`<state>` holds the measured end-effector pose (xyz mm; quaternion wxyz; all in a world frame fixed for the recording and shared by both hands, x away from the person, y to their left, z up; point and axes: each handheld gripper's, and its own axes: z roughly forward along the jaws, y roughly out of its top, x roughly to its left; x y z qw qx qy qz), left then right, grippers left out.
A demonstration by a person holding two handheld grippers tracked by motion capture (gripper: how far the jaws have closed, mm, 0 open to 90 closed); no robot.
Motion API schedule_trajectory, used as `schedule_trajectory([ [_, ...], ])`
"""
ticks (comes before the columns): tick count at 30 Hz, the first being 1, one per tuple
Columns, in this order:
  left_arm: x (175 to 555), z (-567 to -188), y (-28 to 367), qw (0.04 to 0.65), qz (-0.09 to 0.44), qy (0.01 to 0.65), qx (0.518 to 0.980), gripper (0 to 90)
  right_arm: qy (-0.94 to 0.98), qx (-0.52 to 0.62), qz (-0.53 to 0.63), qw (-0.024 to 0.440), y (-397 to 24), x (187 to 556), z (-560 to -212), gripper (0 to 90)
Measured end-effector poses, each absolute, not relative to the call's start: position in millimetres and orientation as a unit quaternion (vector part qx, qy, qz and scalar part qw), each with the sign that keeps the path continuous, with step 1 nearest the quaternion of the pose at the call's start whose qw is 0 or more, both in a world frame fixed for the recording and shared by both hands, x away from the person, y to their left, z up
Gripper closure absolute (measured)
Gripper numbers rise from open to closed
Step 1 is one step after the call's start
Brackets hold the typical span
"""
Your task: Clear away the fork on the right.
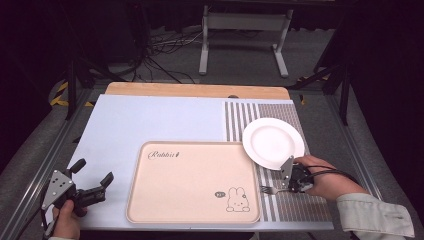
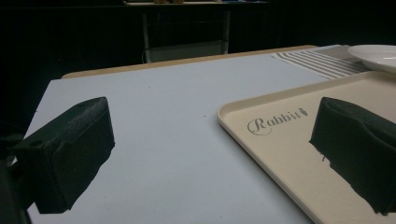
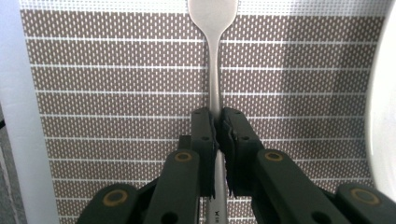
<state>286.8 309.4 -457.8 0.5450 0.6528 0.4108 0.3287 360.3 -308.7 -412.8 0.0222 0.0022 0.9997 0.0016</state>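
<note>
My right gripper (image 3: 217, 122) clamps a fork (image 3: 214, 60) over the striped placemat (image 3: 116, 79).
Left gripper (image 1: 93, 181) spread apart above the pale blue table cover (image 1: 150, 120); dark room behind.

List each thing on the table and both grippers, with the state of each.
Left gripper: open, holding nothing, left of the tray.
Right gripper: fingers shut on the fork's handle.
Fork: gripped, over the striped placemat.
Plate: empty, upright, on the placemat, its edge overlapping the tray's corner.
Tray: empty, flat on the table.
</note>
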Motion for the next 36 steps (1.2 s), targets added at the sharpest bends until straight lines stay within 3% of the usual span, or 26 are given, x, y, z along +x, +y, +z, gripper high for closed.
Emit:
schedule_trajectory([
  [20, 286.6, -457.2, 310.0, 0.547, 0.328, 0.41, 0.652, 0.3, 1.0, -0.012, 0.0, 0.015, -307.9, 362.0, -411.8, 85.1],
  [36, 286.5, -457.0, 310.0, 0.548, 0.328, 0.411, 0.651, 0.3, 0.998, 0.007, 0.048, 0.04, -305.8, 364.1, -384.6, 85.2],
])
